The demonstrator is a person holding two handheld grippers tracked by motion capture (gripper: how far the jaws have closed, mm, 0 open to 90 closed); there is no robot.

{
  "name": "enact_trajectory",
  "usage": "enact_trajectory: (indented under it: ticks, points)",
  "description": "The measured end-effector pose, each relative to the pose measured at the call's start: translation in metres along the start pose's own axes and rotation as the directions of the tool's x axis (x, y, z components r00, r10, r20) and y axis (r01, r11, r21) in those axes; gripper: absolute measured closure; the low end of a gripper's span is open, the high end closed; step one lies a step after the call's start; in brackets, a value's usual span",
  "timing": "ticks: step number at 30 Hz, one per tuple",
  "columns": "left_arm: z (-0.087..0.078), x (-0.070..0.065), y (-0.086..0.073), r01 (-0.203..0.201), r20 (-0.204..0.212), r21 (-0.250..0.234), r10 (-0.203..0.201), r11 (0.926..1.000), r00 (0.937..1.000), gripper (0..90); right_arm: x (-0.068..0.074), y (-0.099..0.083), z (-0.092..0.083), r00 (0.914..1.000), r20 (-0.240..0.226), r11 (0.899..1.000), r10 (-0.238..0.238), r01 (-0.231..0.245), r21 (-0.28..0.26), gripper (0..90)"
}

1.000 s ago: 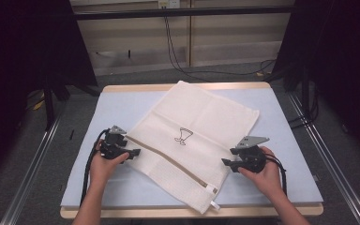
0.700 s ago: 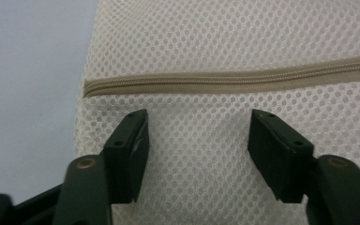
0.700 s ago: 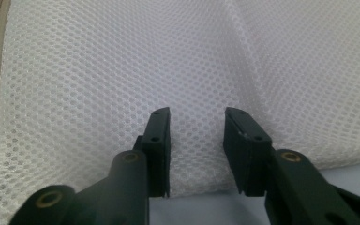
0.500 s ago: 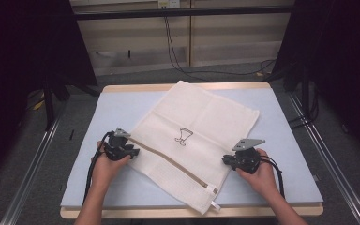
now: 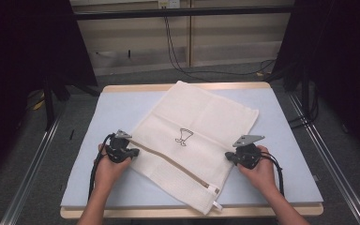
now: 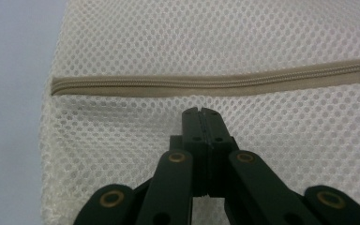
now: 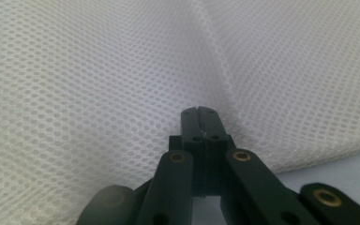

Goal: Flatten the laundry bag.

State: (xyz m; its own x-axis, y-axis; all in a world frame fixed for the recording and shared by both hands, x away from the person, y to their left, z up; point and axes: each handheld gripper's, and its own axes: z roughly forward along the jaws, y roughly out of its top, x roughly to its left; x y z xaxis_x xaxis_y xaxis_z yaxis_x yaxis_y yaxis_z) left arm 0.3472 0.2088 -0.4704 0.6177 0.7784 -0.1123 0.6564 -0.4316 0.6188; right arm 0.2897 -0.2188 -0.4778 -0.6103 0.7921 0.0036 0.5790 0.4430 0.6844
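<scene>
Left hand-held gripper [image 6: 200,111] has just been closing, jaws now pinched together on the mesh bag [image 5: 194,150] just below its zip [image 6: 215,84]. Right hand-held gripper [image 7: 200,111] also clamped w/ mesh bunching into a ridge at its tips. Both hands slid slightly nearer the bag's edges.

Mesh laundry bag [image 5: 199,140] lay diagonally on the table [image 5: 122,110], centre. Binder clip [image 5: 184,136] sat on its middle. Zipper [image 5: 176,165] ran along its near part. Left gripper [image 5: 133,152] at bag's left edge, right gripper [image 5: 229,157] at its right edge.
</scene>
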Motion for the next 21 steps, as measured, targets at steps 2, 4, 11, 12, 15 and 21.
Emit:
enact_trajectory:
  ticks: [2,4,11,12,15,21]
  points:
    - [-0.002,0.000,-0.001,0.006,0.016,0.008,-0.006,1.0000,0.9999,90.0,-0.003,0.000,0.000,0.9998,-0.019,1.000,0.001,-0.001,-0.003,90.0]
    - [-0.004,0.001,-0.001,0.002,0.030,0.020,-0.002,0.9998,0.9995,90.0,-0.002,0.000,0.000,0.9998,-0.017,1.000,0.006,-0.006,-0.003,90.0]
    - [-0.011,0.028,0.000,0.015,-0.130,-0.060,-0.023,0.9981,0.9912,56.3,-0.001,-0.001,0.000,0.9998,-0.018,1.000,-0.002,0.002,-0.010,90.0]
    - [-0.010,0.034,-0.001,0.028,-0.133,-0.060,-0.035,0.9978,0.9905,53.8,-0.001,-0.001,-0.001,0.9999,-0.013,1.000,0.001,-0.001,-0.013,90.0]
    - [-0.010,0.043,-0.002,0.077,-0.120,-0.076,-0.086,0.9941,0.9891,48.7,-0.001,-0.001,-0.003,0.9999,-0.005,1.000,0.010,-0.010,-0.026,90.0]
    - [-0.007,0.049,-0.005,0.081,-0.139,-0.027,-0.083,0.9964,0.9867,40.6,-0.001,-0.005,-0.012,0.9919,0.068,0.993,0.107,-0.103,-0.054,68.1]
